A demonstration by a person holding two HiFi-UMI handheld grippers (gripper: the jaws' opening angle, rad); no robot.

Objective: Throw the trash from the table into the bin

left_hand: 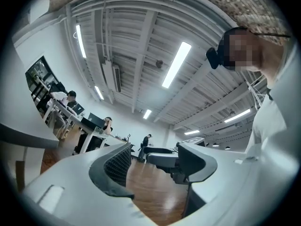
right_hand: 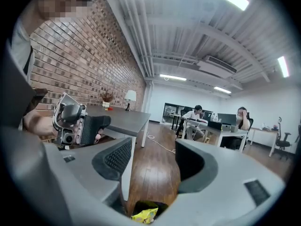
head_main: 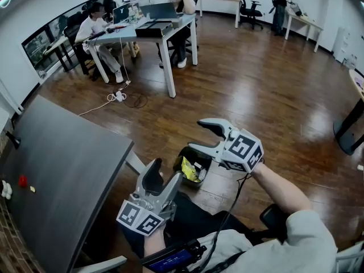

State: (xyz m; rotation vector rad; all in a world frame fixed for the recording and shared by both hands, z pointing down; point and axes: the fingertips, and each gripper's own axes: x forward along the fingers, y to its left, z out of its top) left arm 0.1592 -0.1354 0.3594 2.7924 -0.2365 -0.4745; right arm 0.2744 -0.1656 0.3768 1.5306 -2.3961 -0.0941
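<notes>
The black bin (head_main: 183, 157) stands on the wood floor by the table's corner, with a yellow wrapper (head_main: 189, 171) inside; the right gripper view also shows this wrapper (right_hand: 145, 215) low between the jaws. My right gripper (head_main: 196, 135) hovers above the bin, open and empty. My left gripper (head_main: 164, 178) is held near the table's edge, jaws apart with nothing between them. On the dark table (head_main: 68, 169), at its far left, lie a small red piece (head_main: 22, 181), a white scrap (head_main: 5, 189) and a tiny yellowish bit (head_main: 32, 189).
A white desk (head_main: 165, 33) with laptops and seated people stands across the room, with a cable and power strip (head_main: 118, 96) on the floor before it. A person stands at the far right desks (head_main: 301, 19). A lamp (right_hand: 130, 97) sits on the dark table's far end.
</notes>
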